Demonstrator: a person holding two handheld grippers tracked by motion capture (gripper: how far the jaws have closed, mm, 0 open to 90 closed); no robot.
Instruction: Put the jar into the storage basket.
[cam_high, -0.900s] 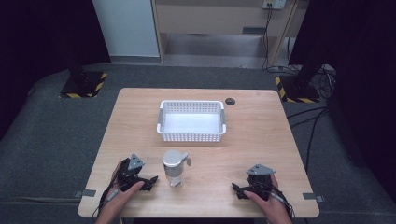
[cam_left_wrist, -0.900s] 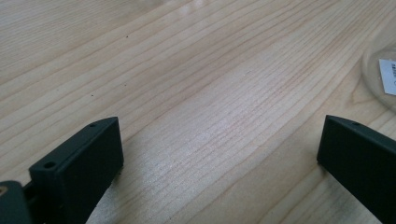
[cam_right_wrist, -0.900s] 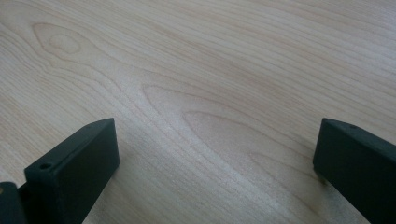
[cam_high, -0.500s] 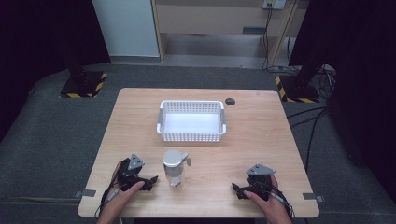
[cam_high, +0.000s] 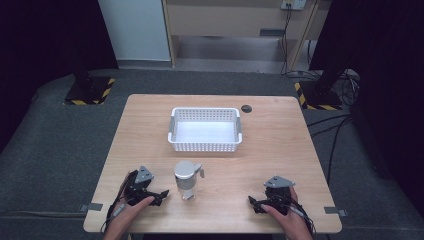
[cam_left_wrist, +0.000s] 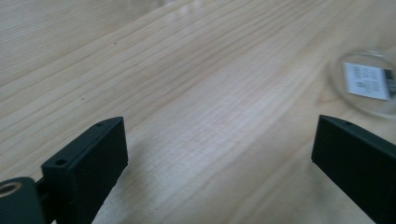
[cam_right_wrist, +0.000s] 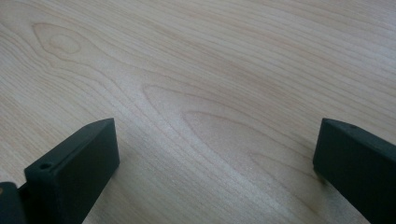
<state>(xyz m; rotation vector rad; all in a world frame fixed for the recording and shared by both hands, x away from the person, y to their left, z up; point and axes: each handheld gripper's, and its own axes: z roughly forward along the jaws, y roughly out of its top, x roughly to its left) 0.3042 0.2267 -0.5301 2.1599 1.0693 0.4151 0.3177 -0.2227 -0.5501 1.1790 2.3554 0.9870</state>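
The left gripper (cam_high: 159, 194) rests on the bench (cam_high: 280, 150), fingers (cam_left_wrist: 88, 163) wide with nothing between them. The lidded glass jar (cam_high: 186, 179) stands upright just to its right, close off the fingertips. Far across, the right gripper (cam_high: 255, 202) also sits wide and empty, well apart from the jar; the left looks the likelier to take it.

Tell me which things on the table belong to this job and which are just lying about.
In the job:
jar, nearest the left gripper
left gripper, open
right gripper, open

Lying about, by my guess:
basket, empty, behind the jar
black disc, by the table's far edge
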